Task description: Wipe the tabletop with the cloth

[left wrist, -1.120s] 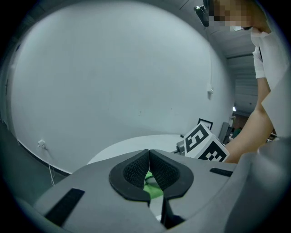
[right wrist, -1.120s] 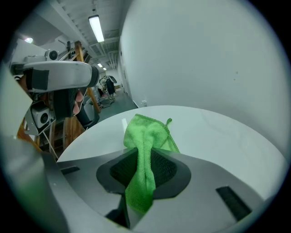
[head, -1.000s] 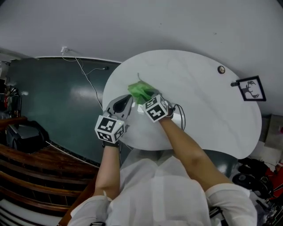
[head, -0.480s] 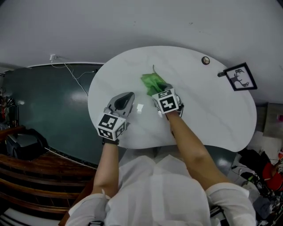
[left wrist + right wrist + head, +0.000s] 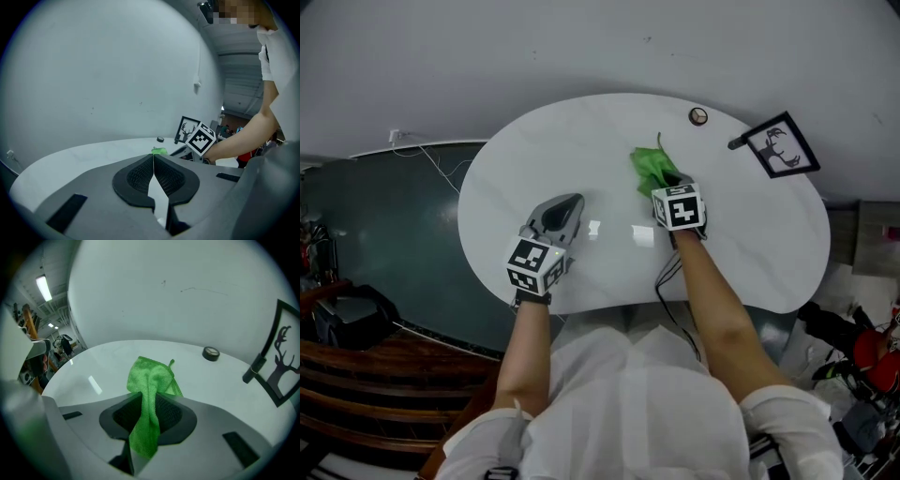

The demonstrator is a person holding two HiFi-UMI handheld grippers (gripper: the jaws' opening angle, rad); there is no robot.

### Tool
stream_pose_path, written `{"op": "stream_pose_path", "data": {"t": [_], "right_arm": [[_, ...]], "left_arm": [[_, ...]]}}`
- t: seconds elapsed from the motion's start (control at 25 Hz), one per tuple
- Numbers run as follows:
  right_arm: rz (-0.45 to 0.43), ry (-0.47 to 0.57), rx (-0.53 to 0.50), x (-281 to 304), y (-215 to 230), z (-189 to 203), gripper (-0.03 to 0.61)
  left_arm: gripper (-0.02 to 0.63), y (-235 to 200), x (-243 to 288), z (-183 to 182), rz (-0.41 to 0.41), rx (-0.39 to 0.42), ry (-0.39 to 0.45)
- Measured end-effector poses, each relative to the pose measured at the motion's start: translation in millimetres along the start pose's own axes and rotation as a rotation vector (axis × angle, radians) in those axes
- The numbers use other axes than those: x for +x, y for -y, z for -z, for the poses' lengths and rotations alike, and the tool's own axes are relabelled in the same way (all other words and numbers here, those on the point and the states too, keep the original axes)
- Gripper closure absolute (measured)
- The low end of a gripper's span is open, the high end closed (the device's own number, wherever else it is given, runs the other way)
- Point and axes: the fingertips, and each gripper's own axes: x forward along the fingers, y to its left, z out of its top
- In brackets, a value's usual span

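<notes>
With right gripper [image 5: 149, 404] pinching the green cloth [image 5: 651, 167] onto the table [image 5: 534, 150] right of centre, and left gripper [image 5: 153, 161] pressed together, empty, over the left part, looks mid-wipe, much surface likely left.

No readable text or numbers anywhere; framed sign [image 5: 778, 147] on the table [image 5: 534, 178] shows only a deer silhouette.
</notes>
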Motion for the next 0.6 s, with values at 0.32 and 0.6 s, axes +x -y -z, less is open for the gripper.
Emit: {"op": "stream_pose_path", "data": {"t": [0.32, 0.6], "right_arm": [[0.094, -0.022, 0.072, -44, 101, 48, 0.5], [0.149, -0.039, 0.099, -78, 154, 88, 0.5]], "left_arm": [[0.597, 59, 54, 5, 0.072, -0.012, -0.029], [0.597, 103, 89, 7, 0.13, -0.013, -0.039]]}}
